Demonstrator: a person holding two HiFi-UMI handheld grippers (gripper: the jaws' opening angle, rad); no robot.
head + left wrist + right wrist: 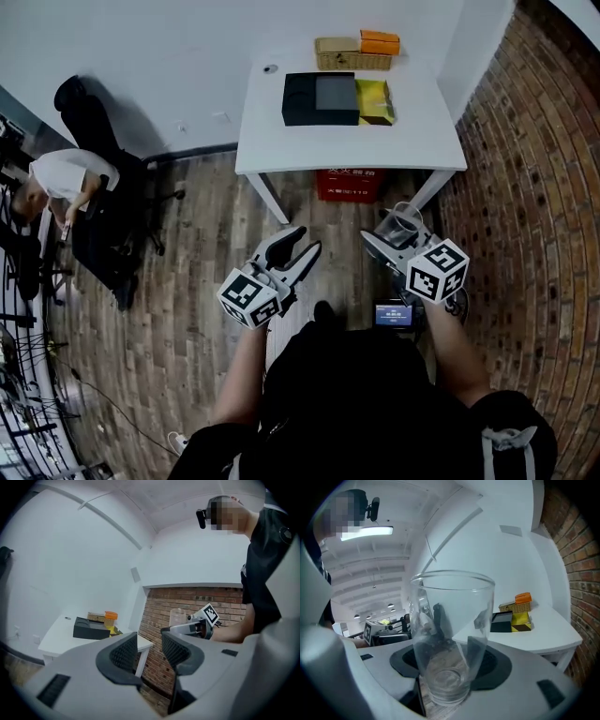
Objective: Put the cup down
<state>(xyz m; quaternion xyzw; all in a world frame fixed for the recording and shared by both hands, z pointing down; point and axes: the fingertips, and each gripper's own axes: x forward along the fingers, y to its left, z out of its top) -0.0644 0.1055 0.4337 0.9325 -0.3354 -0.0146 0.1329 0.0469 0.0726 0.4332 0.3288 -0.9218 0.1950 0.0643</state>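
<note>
A clear glass cup [451, 634] stands upright between the jaws of my right gripper [449, 665], which is shut on its lower part. In the head view the cup [403, 223] and right gripper [398, 239] hang in the air in front of the white table [272, 141], near its right leg. My left gripper [298, 248] floats to the left of it, open, with nothing between its jaws [149, 649]. The left gripper view also shows the cup [177, 617] held out by the right gripper.
On the white table lie a black box [319, 98], a yellow packet [375, 101], a wicker basket [352, 53] and an orange box [379, 41]. A red crate [349, 185] sits under the table. A brick wall [534, 169] runs along the right. A person [66, 183] sits at far left.
</note>
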